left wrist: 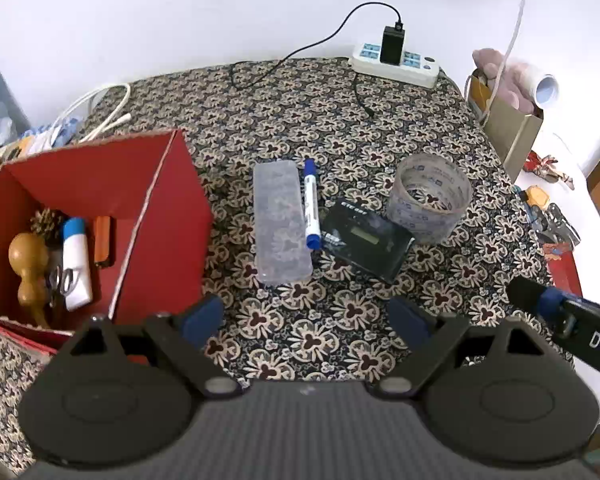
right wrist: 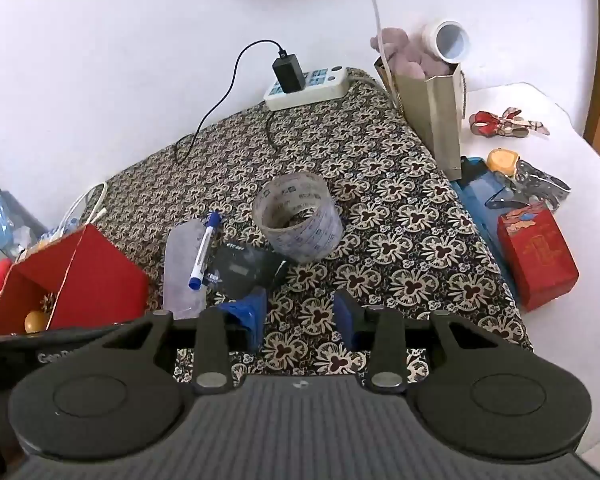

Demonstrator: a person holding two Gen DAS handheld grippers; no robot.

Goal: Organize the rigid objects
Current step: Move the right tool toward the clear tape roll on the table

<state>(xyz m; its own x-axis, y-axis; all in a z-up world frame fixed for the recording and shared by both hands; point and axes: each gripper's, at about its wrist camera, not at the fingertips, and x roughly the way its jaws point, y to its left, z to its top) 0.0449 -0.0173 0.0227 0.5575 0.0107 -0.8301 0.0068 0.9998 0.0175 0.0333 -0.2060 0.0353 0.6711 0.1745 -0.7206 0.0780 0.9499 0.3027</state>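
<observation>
- Both grippers hover empty over the patterned cloth [left wrist: 340, 128]: left gripper [left wrist: 306, 318] spread wide, right gripper [right wrist: 300, 314] narrower.
- Only the left view shows the red box [left wrist: 172, 208] contents at nine o'clock.
- Clear case [left wrist: 280, 220], marker [left wrist: 311, 204], black device [left wrist: 370, 240] and tape roll [left wrist: 430, 196] lie at twelve o'clock.

— Loose items?
— Clear plastic case [left wrist: 282, 222], flat; blue-capped marker [left wrist: 311, 204] touching its right edge; black card device [left wrist: 370, 238], flat; tape roll [left wrist: 430, 200], upright.
— Stowed?
— Red box [left wrist: 168, 216]: wooden gourd [left wrist: 28, 264], white tube [left wrist: 76, 264], scissors [left wrist: 62, 282].
</observation>
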